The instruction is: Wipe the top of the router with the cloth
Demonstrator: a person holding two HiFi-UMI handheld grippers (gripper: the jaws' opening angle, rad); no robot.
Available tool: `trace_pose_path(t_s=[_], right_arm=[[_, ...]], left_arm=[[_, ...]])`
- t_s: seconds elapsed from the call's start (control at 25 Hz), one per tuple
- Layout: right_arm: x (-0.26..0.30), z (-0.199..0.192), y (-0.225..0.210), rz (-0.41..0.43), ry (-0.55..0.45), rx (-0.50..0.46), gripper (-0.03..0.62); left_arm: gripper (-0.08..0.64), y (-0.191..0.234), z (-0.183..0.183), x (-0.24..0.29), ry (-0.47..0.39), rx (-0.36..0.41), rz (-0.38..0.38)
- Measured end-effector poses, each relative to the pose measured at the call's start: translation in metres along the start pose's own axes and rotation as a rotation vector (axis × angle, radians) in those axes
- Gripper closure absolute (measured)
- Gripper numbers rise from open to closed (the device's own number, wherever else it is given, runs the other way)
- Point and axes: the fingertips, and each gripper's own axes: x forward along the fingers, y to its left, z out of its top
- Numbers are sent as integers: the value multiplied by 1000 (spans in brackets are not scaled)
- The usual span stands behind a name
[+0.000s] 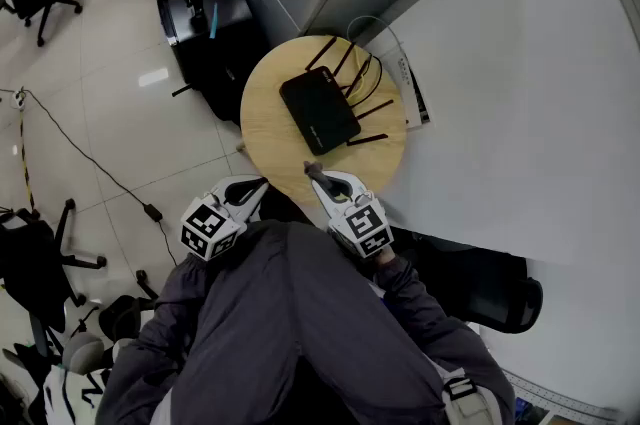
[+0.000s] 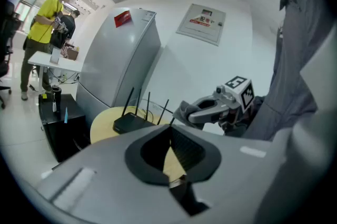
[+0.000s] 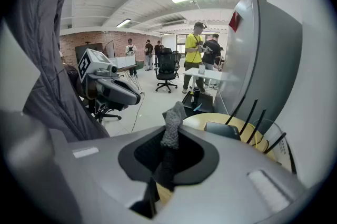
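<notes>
Peeking from right gripper (image 1: 318, 179): cloth (image 3: 172, 120)

A round wooden table (image 1: 264, 125) bears a black router (image 1: 319, 110) lying flat near its middle.

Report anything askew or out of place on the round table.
Only the router: its antennas splay at uneven angles. Nothing spilled on the table. The cloth sits in the right gripper.

Black on the router (image 1: 318, 111); pale yellow wood grain on the round worktop (image 1: 262, 123). Mottled grey knit on the cloth (image 3: 171, 122). Black-and-white square markers and light grey shells on the left gripper (image 1: 260, 183) and right gripper (image 1: 311, 172). Dark grey on the sleeves (image 1: 200, 313).
</notes>
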Motion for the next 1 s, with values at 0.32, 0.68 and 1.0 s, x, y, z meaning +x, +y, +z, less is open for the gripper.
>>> trace_pose_path(t_s=[0.32,0.68,1.0], right_arm=[[29,2,-47,2,0,16,561],[81,12,-120,-34,-38,138,561],[99,25,-150,-166,-46,267,561]], left_arm=[[569,43,22,38,14,1,2],[569,108,69,90,139,25,-52],[568,152,98,121,269,96,-210]])
